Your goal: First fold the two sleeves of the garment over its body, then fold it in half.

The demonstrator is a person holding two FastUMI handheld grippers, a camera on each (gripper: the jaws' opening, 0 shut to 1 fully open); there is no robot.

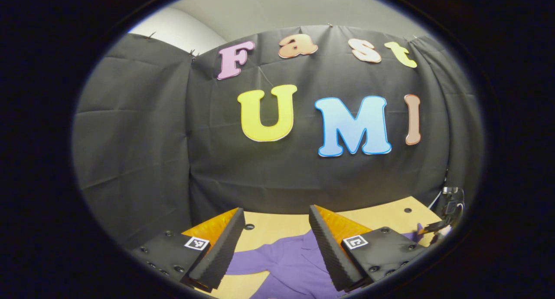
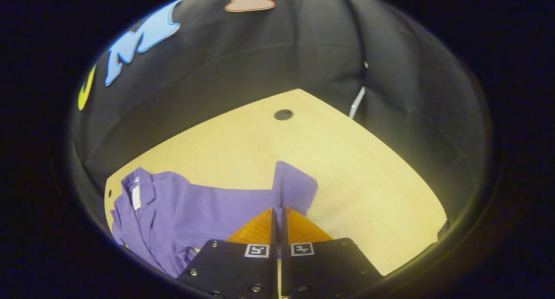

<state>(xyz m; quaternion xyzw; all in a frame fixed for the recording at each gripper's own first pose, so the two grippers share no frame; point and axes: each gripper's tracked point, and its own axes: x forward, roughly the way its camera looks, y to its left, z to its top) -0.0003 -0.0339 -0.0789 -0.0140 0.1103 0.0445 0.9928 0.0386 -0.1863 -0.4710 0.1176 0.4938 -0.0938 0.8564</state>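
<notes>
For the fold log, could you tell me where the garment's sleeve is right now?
In the right gripper view, the sleeve is pinched between the right gripper fingers, lifted at the purple garment right end, above the wooden table.

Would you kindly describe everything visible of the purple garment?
The purple short-sleeved fabric garment lies spread on the pale wooden table, collar with a white tag toward the booth's back wall. The right gripper, jaws closed, pinches one sleeve, lifting it off the table. The left gripper hovers open above the body.
</notes>
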